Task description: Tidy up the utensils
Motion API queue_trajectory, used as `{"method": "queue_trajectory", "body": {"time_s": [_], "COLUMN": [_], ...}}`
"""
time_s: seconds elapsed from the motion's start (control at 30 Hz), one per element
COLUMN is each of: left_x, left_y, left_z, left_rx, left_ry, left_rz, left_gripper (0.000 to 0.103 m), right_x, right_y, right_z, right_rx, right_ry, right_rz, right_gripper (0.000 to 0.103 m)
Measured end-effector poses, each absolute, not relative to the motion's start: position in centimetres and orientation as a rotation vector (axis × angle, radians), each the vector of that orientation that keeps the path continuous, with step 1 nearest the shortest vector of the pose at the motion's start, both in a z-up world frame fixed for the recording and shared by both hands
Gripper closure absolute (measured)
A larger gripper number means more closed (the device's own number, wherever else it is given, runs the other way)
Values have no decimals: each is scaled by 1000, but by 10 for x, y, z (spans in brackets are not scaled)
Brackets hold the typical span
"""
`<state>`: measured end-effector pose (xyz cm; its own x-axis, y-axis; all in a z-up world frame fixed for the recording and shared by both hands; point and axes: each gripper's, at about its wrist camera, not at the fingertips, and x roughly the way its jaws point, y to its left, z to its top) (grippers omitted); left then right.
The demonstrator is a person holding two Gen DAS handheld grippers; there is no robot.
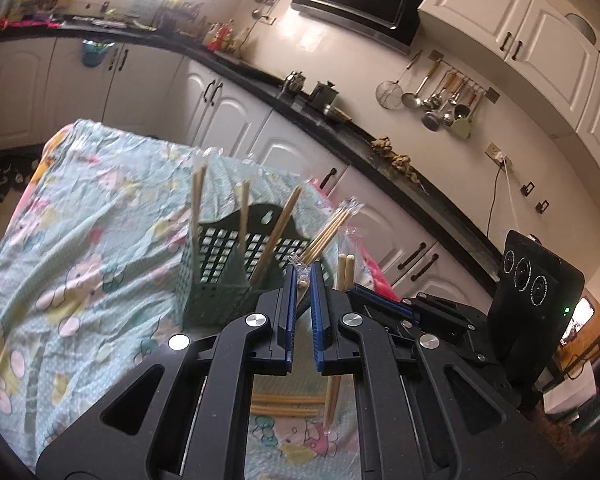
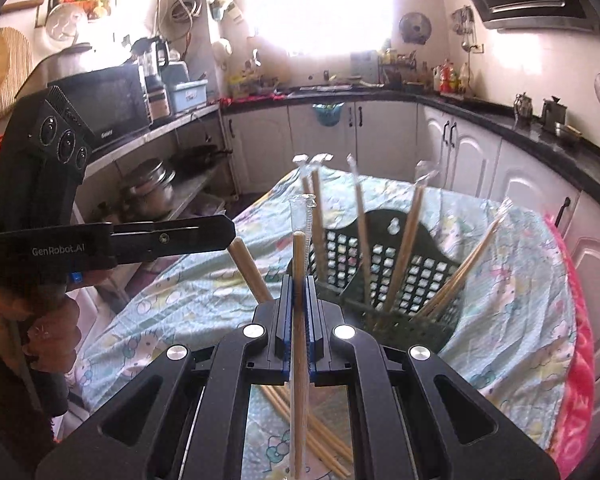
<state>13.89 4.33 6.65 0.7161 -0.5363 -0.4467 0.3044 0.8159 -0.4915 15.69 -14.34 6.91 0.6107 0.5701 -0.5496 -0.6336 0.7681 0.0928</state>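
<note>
A dark green plastic basket stands on the cloth-covered table with several wrapped wooden chopsticks leaning in it; it also shows in the right wrist view. My left gripper is shut on a plastic-wrapped pair of chopsticks, just right of the basket. My right gripper is shut on a wrapped pair of chopsticks held upright in front of the basket. The left gripper shows at the left of the right wrist view, gripping a chopstick.
More loose chopsticks lie on the cloth below the grippers. The right gripper's body is close on the right in the left wrist view. Kitchen counters and cabinets ring the table. A pink blanket edge hangs at the right.
</note>
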Motion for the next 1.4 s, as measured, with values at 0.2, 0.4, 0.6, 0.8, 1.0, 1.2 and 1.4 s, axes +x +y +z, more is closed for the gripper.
{"method": "queue_trajectory", "body": {"time_s": [0.2,0.4,0.6,0.8,1.0,1.2,1.4], "left_x": [143,146,148,150,153,163,174], "left_y": [34,27,25,26,33,46,59], "left_z": [87,111,131,148,161,164,164], "left_rx": [-380,-347,-319,-292,-277,-278,-308], "left_ry": [571,523,484,452,419,408,396], "left_rz": [-499,-516,-515,-500,-470,-425,-386], "left_gripper": [99,99,99,99,99,99,99], "right_x": [159,165,168,176,184,194,203], "right_y": [-158,-170,-181,-191,-195,-194,-194], "right_z": [86,107,128,148,166,177,180], "right_rx": [-89,-61,-43,-21,-27,-34,-32], "right_ry": [537,466,390,328,267,220,180], "right_rz": [667,635,605,581,570,554,548], "right_gripper": [97,97,97,97,97,97,97]}}
